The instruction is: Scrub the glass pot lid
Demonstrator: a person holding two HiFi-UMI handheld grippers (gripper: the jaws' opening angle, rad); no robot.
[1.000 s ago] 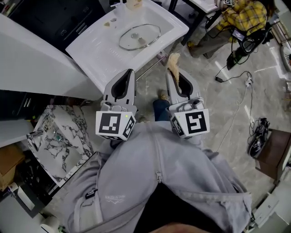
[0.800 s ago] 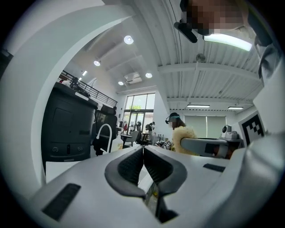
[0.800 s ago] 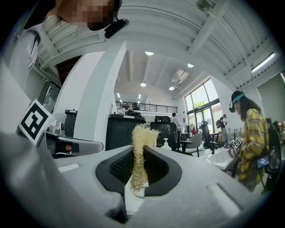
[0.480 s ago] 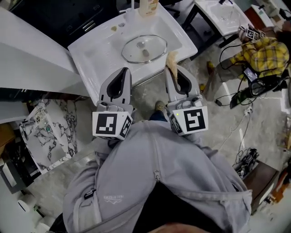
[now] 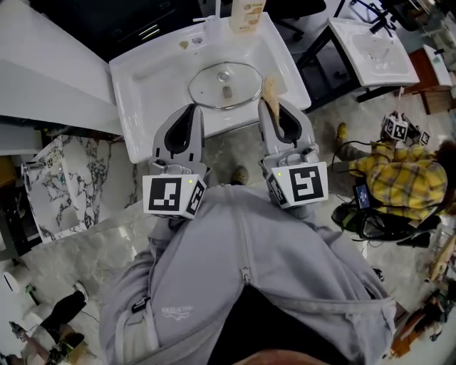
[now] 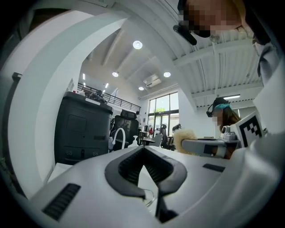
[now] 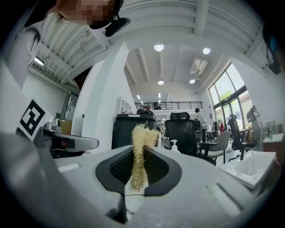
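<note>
Glass pot lid (image 5: 214, 77) in sink (image 5: 135, 121), bottle (image 5: 247, 14) behind, left hand-held gripper (image 5: 191, 108) and right hand-held gripper (image 5: 275, 107) before it

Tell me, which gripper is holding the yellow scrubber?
The right gripper. Its jaws pinch the scrubber, whose frizzy tuft sticks out past the tips. The left gripper is shut with nothing in it.

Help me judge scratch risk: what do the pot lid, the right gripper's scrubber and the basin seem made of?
Pot lid: clear glass, since the basin shows through it, with a shiny, metal-looking rim.
Scrubber: pale yellow, coarse tangled fibres, probably loofah or another plant fibre.
Basin: glossy white with soft reflections, likely ceramic, possibly resin.
</note>
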